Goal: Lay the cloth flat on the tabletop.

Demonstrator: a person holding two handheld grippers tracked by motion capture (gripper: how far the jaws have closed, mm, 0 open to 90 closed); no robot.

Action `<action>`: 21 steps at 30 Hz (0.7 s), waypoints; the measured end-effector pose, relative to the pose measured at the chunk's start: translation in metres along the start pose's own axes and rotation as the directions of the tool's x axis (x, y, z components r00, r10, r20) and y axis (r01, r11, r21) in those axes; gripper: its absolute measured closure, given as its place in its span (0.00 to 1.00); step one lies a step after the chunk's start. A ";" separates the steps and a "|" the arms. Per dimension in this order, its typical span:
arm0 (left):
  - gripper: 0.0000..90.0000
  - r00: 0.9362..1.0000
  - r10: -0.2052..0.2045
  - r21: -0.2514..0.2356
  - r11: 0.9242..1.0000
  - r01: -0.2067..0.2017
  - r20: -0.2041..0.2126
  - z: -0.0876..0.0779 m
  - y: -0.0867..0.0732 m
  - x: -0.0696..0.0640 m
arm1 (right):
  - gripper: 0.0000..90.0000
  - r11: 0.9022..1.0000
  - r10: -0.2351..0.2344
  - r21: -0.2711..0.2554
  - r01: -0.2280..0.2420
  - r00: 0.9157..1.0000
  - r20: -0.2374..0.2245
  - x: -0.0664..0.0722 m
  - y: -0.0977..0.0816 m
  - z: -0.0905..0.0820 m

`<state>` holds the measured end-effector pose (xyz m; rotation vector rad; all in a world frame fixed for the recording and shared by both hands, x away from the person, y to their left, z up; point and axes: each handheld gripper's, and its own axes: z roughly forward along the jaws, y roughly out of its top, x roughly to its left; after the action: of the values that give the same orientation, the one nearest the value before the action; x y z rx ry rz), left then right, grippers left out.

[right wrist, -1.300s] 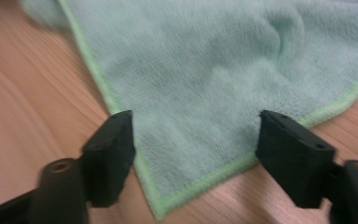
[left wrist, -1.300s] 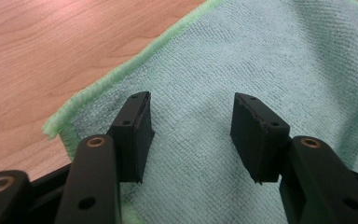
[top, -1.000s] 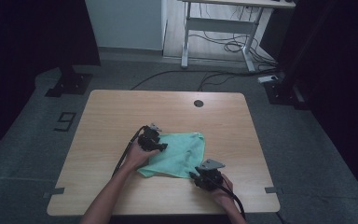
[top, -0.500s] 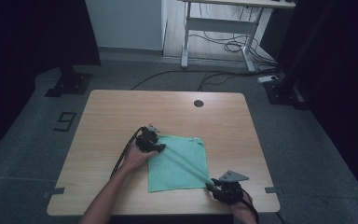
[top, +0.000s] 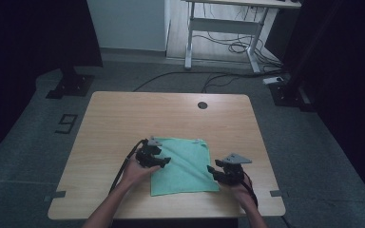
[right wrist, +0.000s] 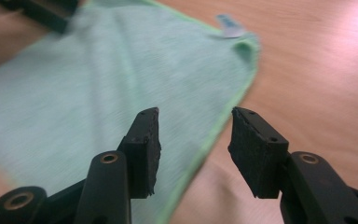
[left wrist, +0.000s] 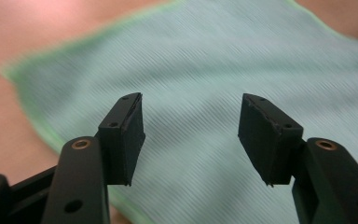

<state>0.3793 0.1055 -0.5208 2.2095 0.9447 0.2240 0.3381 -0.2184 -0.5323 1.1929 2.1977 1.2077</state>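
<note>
High view: my left gripper and right gripper have just been opening, both released, nothing between them, flanking the green cloth lying flat on the table. Regripping carelessly could snag and wrinkle an edge.

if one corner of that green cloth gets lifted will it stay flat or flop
The green cloth is thin woven fabric lying flat on the wooden table, so it would probably droop from a lifted corner. It looks light for its spread. Pushed sideways, it would likely bunch into wrinkles rather than slide whole; the far corner by its label already curls slightly.
</note>
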 end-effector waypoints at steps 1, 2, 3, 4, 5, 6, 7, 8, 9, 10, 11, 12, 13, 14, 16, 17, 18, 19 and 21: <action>0.44 1.000 0.007 0.003 1.000 -0.007 0.003 -0.001 -0.004 -0.004 | 0.58 1.000 0.011 0.001 -0.011 1.000 0.006 -0.003 0.004 0.005; 0.44 1.000 0.006 0.007 1.000 -0.006 0.007 -0.002 -0.008 -0.007 | 0.58 1.000 0.011 0.001 -0.011 1.000 0.006 -0.003 0.004 0.005; 0.44 1.000 0.006 0.011 1.000 -0.006 0.015 -0.001 -0.011 -0.009 | 0.58 1.000 -0.010 0.000 0.010 1.000 0.009 -0.003 0.008 0.009; 0.44 1.000 0.007 0.011 1.000 -0.007 0.020 0.000 -0.013 -0.012 | 0.58 1.000 -0.010 0.000 0.010 1.000 0.009 -0.003 0.008 0.009; 0.44 0.999 0.008 0.019 1.000 -0.009 0.034 0.003 -0.017 -0.017 | 0.59 1.000 -0.026 0.002 0.027 1.000 -0.010 -0.002 0.014 0.014; 0.44 0.999 0.008 0.019 1.000 -0.009 0.034 0.003 -0.017 -0.017 | 0.59 1.000 -0.026 0.002 0.027 1.000 -0.010 -0.002 0.014 0.014; 0.44 0.999 0.015 0.027 1.000 -0.016 0.042 0.005 -0.018 -0.019 | 0.59 1.000 -0.025 0.012 0.025 0.999 -0.025 -0.002 0.017 0.019; 0.43 0.999 0.021 0.032 0.999 -0.022 0.043 0.006 -0.019 -0.022 | 0.58 0.999 -0.018 0.033 0.019 0.999 -0.031 -0.002 0.021 0.024; 0.42 0.999 0.033 0.029 0.999 -0.034 0.032 0.007 -0.020 -0.025 | 0.58 0.999 -0.018 0.046 0.019 0.999 -0.032 -0.002 0.024 0.030; 0.42 0.999 0.042 0.032 0.999 -0.043 0.022 0.007 -0.021 -0.026 | 0.58 0.999 -0.019 0.049 0.021 0.999 -0.037 -0.003 0.026 0.036; 0.42 0.999 0.036 0.029 0.999 -0.037 0.027 0.006 -0.022 -0.027 | 0.58 0.998 -0.017 0.060 0.021 0.998 -0.058 -0.002 0.030 0.046; 0.43 0.999 0.036 0.029 0.999 -0.037 0.027 0.006 -0.022 -0.027 | 0.58 0.998 -0.017 0.060 0.021 0.998 -0.058 -0.002 0.030 0.046; 0.43 0.999 0.041 0.028 0.999 -0.042 0.024 0.005 -0.024 -0.026 | 0.58 0.997 -0.028 0.071 0.032 0.998 -0.056 -0.002 0.031 0.055; 0.43 0.999 0.048 0.023 0.999 -0.048 0.022 0.005 -0.025 -0.026 | 0.58 0.997 -0.028 0.071 0.032 0.998 -0.056 -0.002 0.031 0.055; 0.43 0.998 0.053 0.023 0.998 -0.053 0.016 0.004 -0.026 -0.027 | 0.59 0.996 -0.007 0.088 0.012 0.998 -0.055 -0.002 0.031 0.062; 0.43 0.998 0.064 0.027 0.998 -0.065 0.008 0.004 -0.026 -0.029 | 0.58 0.995 -0.004 0.102 0.009 0.998 -0.056 0.000 0.029 0.065; 0.43 0.997 0.075 0.029 0.997 -0.075 0.001 0.004 -0.027 -0.030 | 0.58 0.994 -0.013 0.110 0.018 0.999 -0.047 0.001 0.027 0.067; 0.42 0.996 0.089 0.031 0.996 -0.089 -0.010 0.003 -0.029 -0.032 | 0.58 0.995 -0.008 0.103 0.011 0.999 -0.033 0.004 0.024 0.065; 0.42 0.996 0.092 0.030 0.995 -0.092 -0.011 0.002 -0.030 -0.032 | 0.58 0.995 -0.011 0.099 0.013 1.000 -0.028 0.005 0.023 0.064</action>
<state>0.3404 0.0962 -0.5389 2.2841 0.8594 0.2686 0.3882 -0.1749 -0.5496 1.2063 2.3052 1.1285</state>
